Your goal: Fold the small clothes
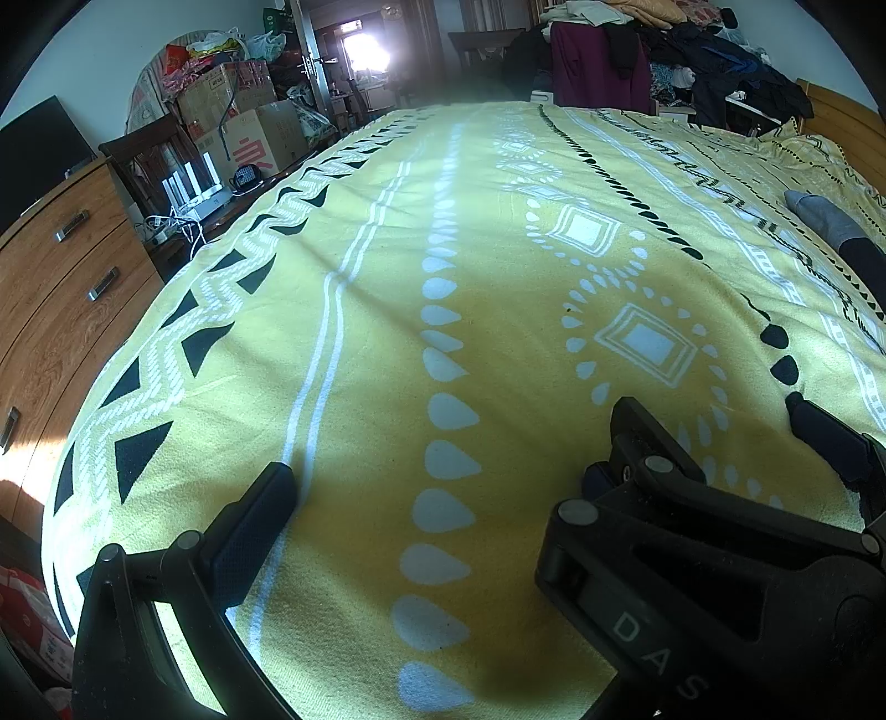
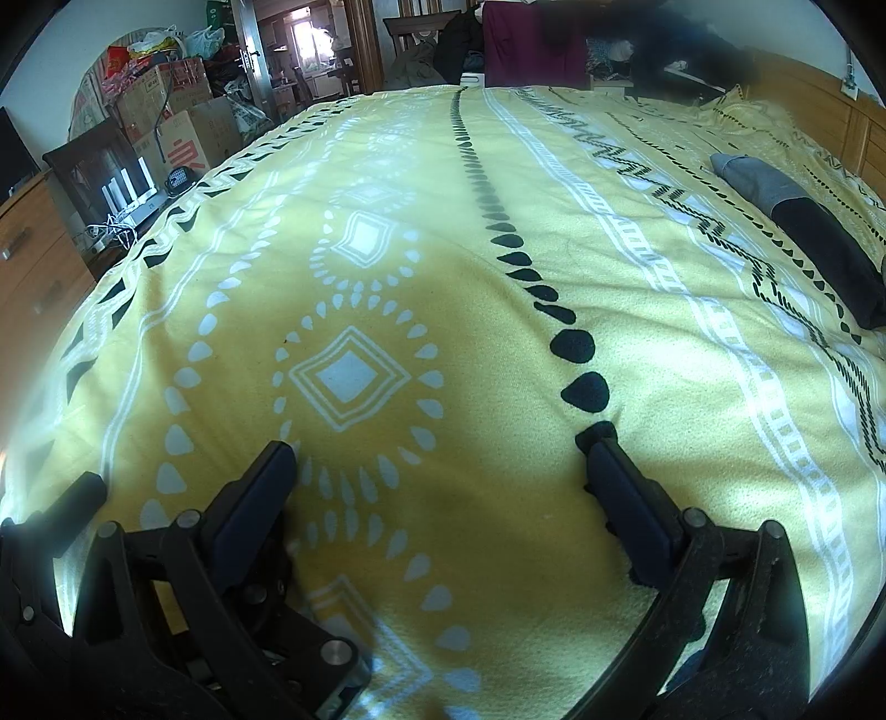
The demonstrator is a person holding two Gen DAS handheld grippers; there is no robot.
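Observation:
A small grey and black garment (image 2: pixel 797 221) lies in a long narrow bundle at the right side of the bed, near the headboard. The left wrist view cuts it off at the right edge (image 1: pixel 830 224). My left gripper (image 1: pixel 454 443) hovers low over the yellow patterned blanket (image 1: pixel 498 343), open, with nothing between its fingers. My right gripper (image 2: pixel 440 443) is just to its right, also open and empty, above the blanket (image 2: pixel 498 498). Both grippers are well short of the garment, which lies ahead and to their right. The right gripper's finger (image 1: pixel 830 443) shows in the left wrist view.
A wooden dresser (image 1: pixel 61 288) stands along the bed's left side. Beyond it are a dark chair with a white router (image 1: pixel 199 194) and stacked cardboard boxes (image 1: pixel 249 127). Piled clothes (image 1: pixel 637 50) stand past the far end, and a wooden headboard (image 2: pixel 830 105) is at right.

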